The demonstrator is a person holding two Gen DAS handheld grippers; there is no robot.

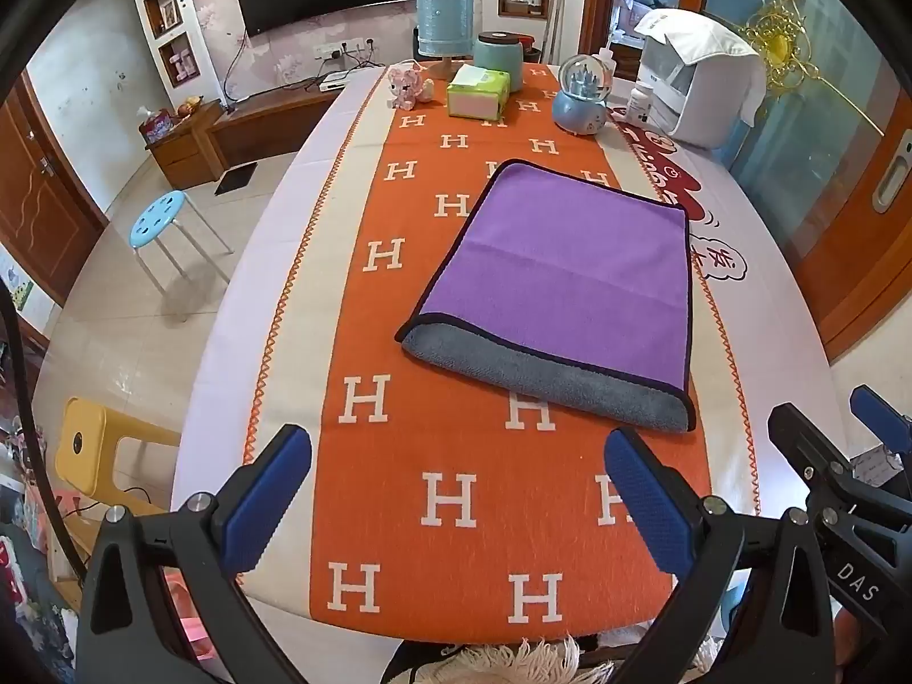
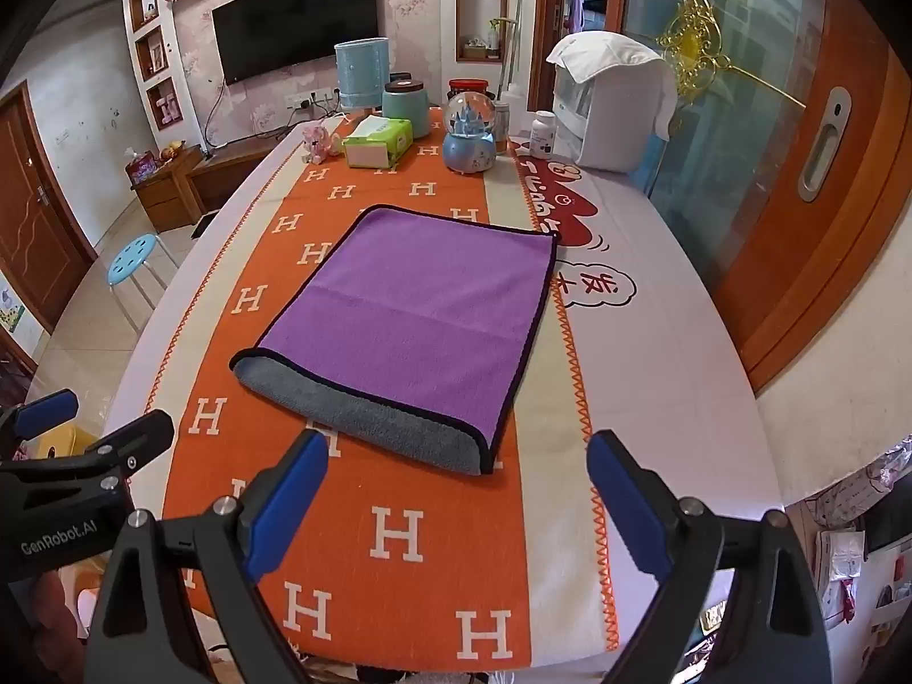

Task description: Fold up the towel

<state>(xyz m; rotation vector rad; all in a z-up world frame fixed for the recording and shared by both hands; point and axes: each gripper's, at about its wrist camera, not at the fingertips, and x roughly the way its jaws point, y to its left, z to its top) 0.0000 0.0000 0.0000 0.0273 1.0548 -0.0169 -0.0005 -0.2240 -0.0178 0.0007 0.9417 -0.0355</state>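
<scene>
A purple towel [image 1: 570, 268] with a dark hem lies folded on the orange H-patterned runner [image 1: 456, 484]; its grey underside shows along the near edge. It also shows in the right wrist view [image 2: 422, 319]. My left gripper [image 1: 456, 496] is open and empty, held above the runner short of the towel's near edge. My right gripper [image 2: 456, 501] is open and empty, also short of the towel's near edge. The right gripper shows at the right edge of the left wrist view [image 1: 843, 456].
At the table's far end stand a blue lamp [image 1: 444, 23], a teal jar [image 1: 499, 60], a tissue box [image 1: 477, 92], a snow globe [image 1: 581, 94], a pink toy [image 1: 407, 86] and a white appliance [image 1: 701, 80]. A blue stool [image 1: 157, 219] and a yellow stool [image 1: 91, 450] stand left.
</scene>
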